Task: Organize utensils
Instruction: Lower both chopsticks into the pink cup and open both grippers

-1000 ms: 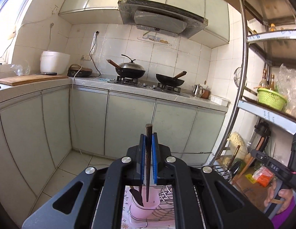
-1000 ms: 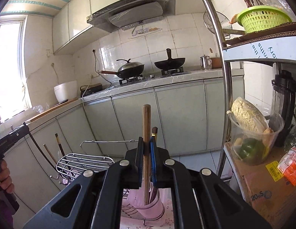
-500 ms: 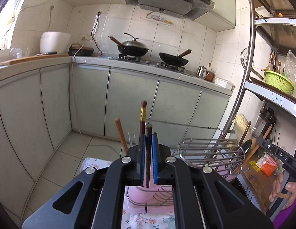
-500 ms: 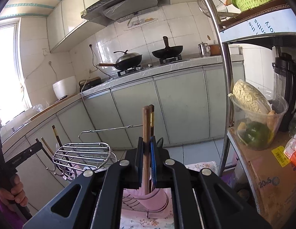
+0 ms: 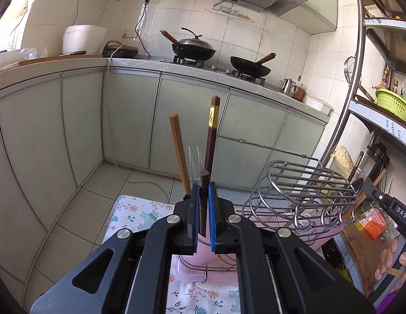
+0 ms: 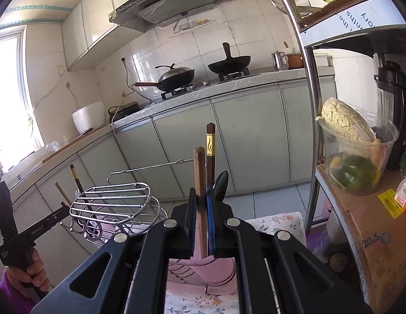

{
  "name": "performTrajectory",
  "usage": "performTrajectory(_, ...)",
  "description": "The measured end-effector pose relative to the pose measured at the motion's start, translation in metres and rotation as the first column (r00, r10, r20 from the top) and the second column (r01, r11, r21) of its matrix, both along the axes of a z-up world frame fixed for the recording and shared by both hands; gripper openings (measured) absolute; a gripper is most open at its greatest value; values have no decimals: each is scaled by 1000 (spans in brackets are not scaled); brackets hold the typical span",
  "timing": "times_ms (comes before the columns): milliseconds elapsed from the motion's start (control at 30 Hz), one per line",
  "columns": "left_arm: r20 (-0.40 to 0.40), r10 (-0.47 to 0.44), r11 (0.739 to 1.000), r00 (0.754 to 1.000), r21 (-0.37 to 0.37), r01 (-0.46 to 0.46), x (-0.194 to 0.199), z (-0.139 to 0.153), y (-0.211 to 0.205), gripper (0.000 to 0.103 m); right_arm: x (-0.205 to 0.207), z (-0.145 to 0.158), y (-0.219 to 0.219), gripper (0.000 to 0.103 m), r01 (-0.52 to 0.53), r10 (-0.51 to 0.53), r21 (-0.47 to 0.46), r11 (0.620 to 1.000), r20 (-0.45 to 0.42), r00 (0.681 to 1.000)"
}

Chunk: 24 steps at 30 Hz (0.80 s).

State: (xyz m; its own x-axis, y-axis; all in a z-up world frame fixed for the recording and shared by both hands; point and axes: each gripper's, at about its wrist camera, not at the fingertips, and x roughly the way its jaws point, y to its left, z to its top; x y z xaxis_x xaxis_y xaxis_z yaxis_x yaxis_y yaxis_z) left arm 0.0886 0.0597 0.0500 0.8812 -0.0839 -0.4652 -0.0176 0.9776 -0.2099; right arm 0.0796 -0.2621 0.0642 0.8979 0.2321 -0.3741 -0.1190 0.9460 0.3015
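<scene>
In the left wrist view my left gripper (image 5: 203, 192) is shut on a dark brown chopstick (image 5: 203, 180) that stands upright between the blue pads. Just under it is a pink cup (image 5: 196, 252) in a wire holder. A light wooden chopstick (image 5: 178, 154), a dark gold-banded chopstick (image 5: 212, 133) and a clear fork (image 5: 194, 162) stand ahead. In the right wrist view my right gripper (image 6: 201, 200) is shut on a light brown chopstick (image 6: 199, 175) over another pink cup (image 6: 203, 268). A gold-banded chopstick (image 6: 210, 146) and a black spoon (image 6: 220, 184) rise behind it.
A wire rack (image 5: 307, 191) stands on the floral cloth (image 5: 129, 212) beside the cups. A metal shelf pole (image 6: 311, 120) and a cardboard box (image 6: 365, 225) with a vegetable tub sit to the right. Grey kitchen cabinets (image 5: 192, 120) run behind.
My left gripper has sunk with its dark chopstick; the standing utensils and wire rack have come into view ahead. The right gripper has dropped slightly toward its pink cup.
</scene>
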Motion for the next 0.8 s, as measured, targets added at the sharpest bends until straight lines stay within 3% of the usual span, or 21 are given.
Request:
performTrajectory(267,-32,10,1000,999,-8,-11,5,-14,0,6,-2,-3,5,7,1,-1,-18,1000,5,1000)
performTrajectory(800,-1,26,1000,1000,-10,-26,-2,-18,-1,6,-6,-11,11,7,-3,3,-19,1000,8,1000)
